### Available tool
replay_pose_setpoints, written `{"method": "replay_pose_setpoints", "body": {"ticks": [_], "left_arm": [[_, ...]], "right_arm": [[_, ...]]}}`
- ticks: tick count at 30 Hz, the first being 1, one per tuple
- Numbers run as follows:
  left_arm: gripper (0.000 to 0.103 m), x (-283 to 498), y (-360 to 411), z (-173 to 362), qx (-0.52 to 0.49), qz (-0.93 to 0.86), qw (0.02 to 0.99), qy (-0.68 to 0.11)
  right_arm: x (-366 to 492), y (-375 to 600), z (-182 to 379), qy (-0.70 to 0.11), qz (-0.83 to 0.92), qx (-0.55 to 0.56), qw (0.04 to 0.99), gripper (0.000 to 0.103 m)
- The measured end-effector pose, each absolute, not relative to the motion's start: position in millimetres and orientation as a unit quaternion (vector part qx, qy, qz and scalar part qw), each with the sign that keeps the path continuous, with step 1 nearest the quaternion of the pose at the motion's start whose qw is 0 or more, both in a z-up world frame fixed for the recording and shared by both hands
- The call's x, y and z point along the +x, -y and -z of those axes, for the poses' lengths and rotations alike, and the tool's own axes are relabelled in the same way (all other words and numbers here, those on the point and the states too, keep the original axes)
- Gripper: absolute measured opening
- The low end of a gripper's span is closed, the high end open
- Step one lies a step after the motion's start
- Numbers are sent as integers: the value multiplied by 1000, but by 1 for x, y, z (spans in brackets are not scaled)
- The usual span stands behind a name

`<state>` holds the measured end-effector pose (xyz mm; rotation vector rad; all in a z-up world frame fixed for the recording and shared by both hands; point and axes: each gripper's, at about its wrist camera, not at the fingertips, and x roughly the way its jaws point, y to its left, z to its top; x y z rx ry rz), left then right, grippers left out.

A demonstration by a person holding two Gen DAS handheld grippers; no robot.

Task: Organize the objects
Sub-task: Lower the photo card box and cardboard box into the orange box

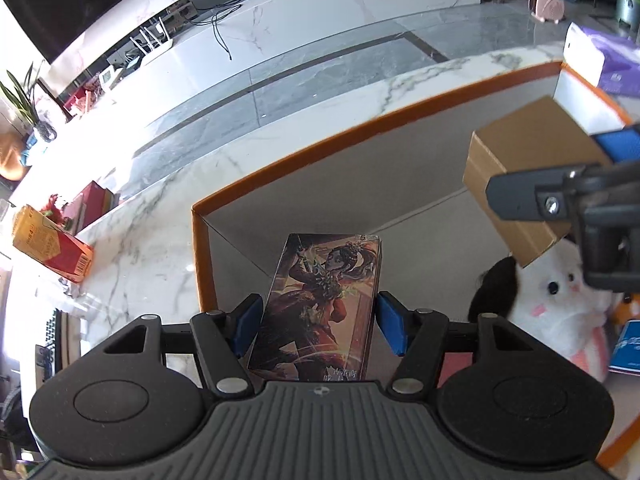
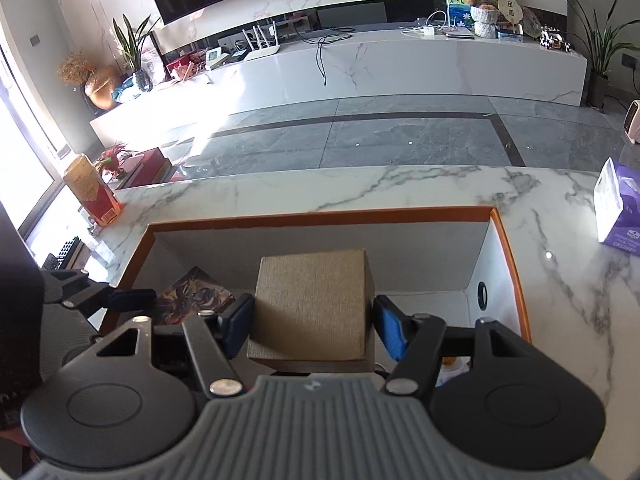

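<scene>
My left gripper (image 1: 318, 322) is shut on a flat box with an illustrated figure on its cover (image 1: 320, 304), tilted down over the near left corner of an orange-rimmed white bin (image 1: 320, 144). My right gripper (image 2: 312, 330) is shut on a brown cardboard box (image 2: 312, 304) and holds it above the same bin (image 2: 320, 216). In the left wrist view the cardboard box (image 1: 520, 168) hangs at the right, over a white plush toy with a black ear (image 1: 560, 300). In the right wrist view the illustrated box (image 2: 196, 292) shows at the lower left.
The bin stands on a white marble table (image 2: 560, 280). A purple tissue pack (image 2: 620, 208) lies to the bin's right and a red and orange carton (image 2: 94, 192) stands at the table's left end. A blue item (image 1: 628, 348) lies beside the plush toy.
</scene>
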<state>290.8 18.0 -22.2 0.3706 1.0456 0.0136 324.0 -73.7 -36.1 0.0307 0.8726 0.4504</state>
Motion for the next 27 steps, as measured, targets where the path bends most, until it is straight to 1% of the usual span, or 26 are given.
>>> {"method": "replay_pose_setpoints", "body": {"ticks": [6, 7, 8, 13, 17, 21, 27], "left_arm": [[71, 297, -7, 35, 213, -28, 844, -491], [61, 298, -6, 36, 213, -25, 845, -491], [50, 300, -4, 37, 215, -29, 843, -492], [51, 305, -9, 32, 203, -28, 844, -496], [51, 305, -21, 22, 162, -5, 852, -498], [51, 299, -36, 8, 124, 16, 867, -483], [51, 281, -59, -20, 111, 44, 884, -452]], "right_arm": [[330, 70, 44, -424, -215, 10, 880, 66], [330, 70, 45, -425, -215, 9, 879, 66], [330, 69, 46, -426, -215, 8, 879, 66], [333, 70, 50, -430, -214, 5, 877, 66], [334, 70, 51, -432, -217, 4, 875, 66], [336, 68, 49, -431, -226, 10, 873, 66], [343, 54, 48, -439, -247, 14, 864, 66]]}}
